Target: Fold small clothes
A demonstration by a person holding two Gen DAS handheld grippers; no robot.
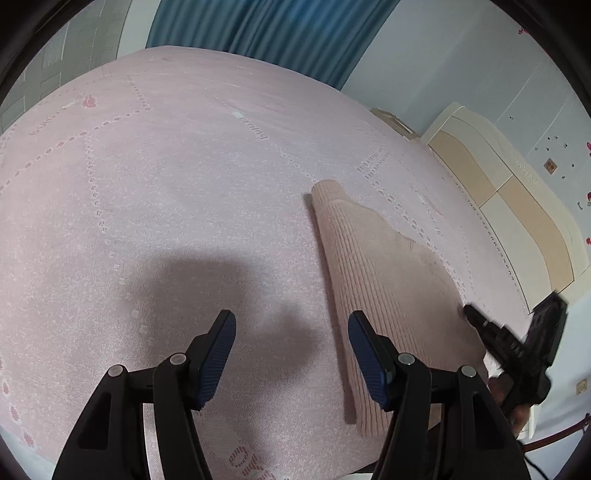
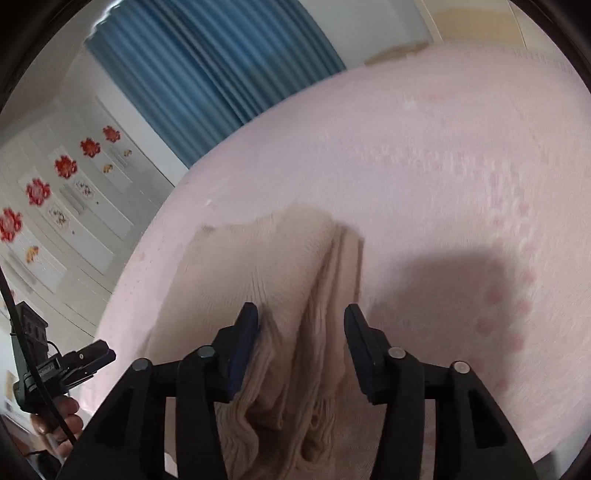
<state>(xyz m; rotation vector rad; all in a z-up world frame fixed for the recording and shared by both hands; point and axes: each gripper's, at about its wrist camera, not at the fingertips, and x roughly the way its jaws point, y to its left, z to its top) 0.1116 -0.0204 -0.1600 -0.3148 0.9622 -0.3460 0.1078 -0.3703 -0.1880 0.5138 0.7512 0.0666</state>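
A beige ribbed knit garment (image 1: 373, 280) lies folded into a long strip on the pink bedspread (image 1: 166, 177). My left gripper (image 1: 291, 332) is open and empty, just left of the garment's near end. In the right wrist view the garment (image 2: 295, 295) is bunched and creased between the open fingers of my right gripper (image 2: 301, 325); whether the fingers touch it is unclear. The right gripper also shows in the left wrist view (image 1: 469, 312) at the garment's right edge. The left gripper shows in the right wrist view (image 2: 103, 350) at lower left.
A cream and tan headboard (image 1: 509, 206) stands at the bed's right side. Blue curtains (image 1: 266, 33) hang behind the bed. A wardrobe with red flower stickers (image 2: 48, 206) stands beside the bed. The bedspread (image 2: 443, 166) stretches flat beyond the garment.
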